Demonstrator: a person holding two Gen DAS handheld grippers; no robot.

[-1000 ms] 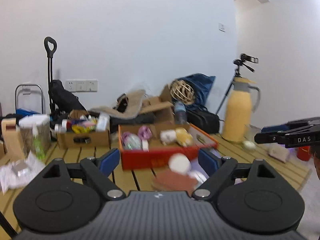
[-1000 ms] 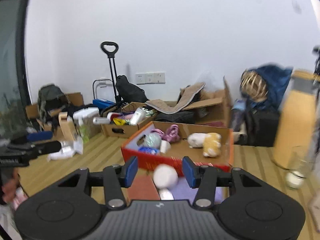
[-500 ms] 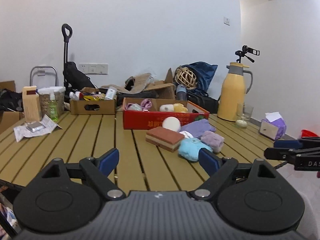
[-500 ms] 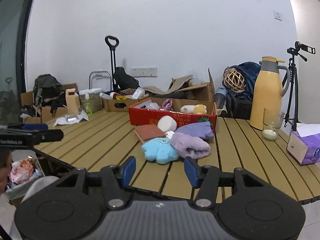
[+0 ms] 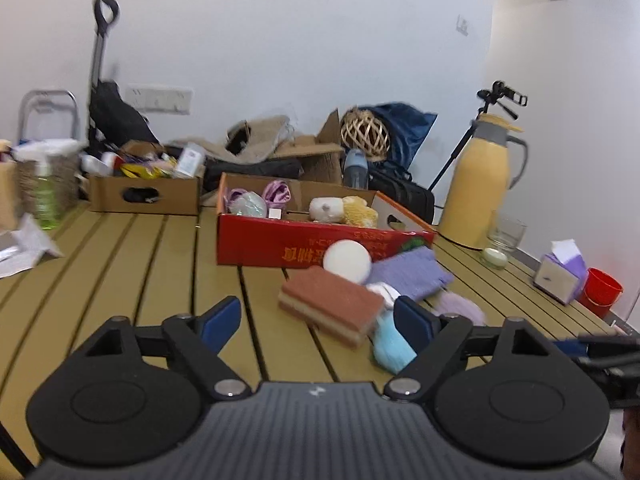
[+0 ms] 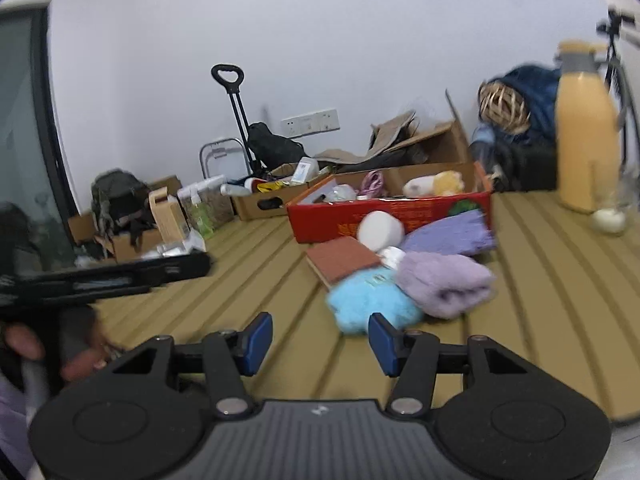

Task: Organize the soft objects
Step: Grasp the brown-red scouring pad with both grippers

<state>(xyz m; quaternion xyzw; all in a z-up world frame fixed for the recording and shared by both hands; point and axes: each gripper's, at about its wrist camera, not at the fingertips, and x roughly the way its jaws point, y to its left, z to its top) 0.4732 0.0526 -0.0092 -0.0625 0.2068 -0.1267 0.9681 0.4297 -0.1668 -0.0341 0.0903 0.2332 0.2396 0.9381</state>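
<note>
A pile of soft things lies on the wooden slat table (image 5: 168, 264) in front of a red cardboard box (image 5: 280, 246): a brown sponge (image 5: 330, 304), a white round puff (image 5: 346, 260), a purple cloth (image 5: 412, 274), a lilac towel (image 6: 444, 282) and a light blue plush (image 6: 372, 306). The box (image 6: 384, 216) holds a white and yellow plush (image 5: 342, 210) and pinkish items. My left gripper (image 5: 318, 322) is open and empty, just short of the sponge. My right gripper (image 6: 320, 338) is open and empty, just before the blue plush.
A brown box of bottles (image 5: 144, 194) stands at the back left. A yellow thermos (image 5: 482, 192), a glass (image 5: 502, 238) and a tissue box (image 5: 560, 276) stand on the right. Papers (image 5: 24, 248) lie at the left edge. Bags and a trolley are behind.
Both grippers have come forward from the table's near edge and now hover close to the pile of soft things. Both stay open and empty.
</note>
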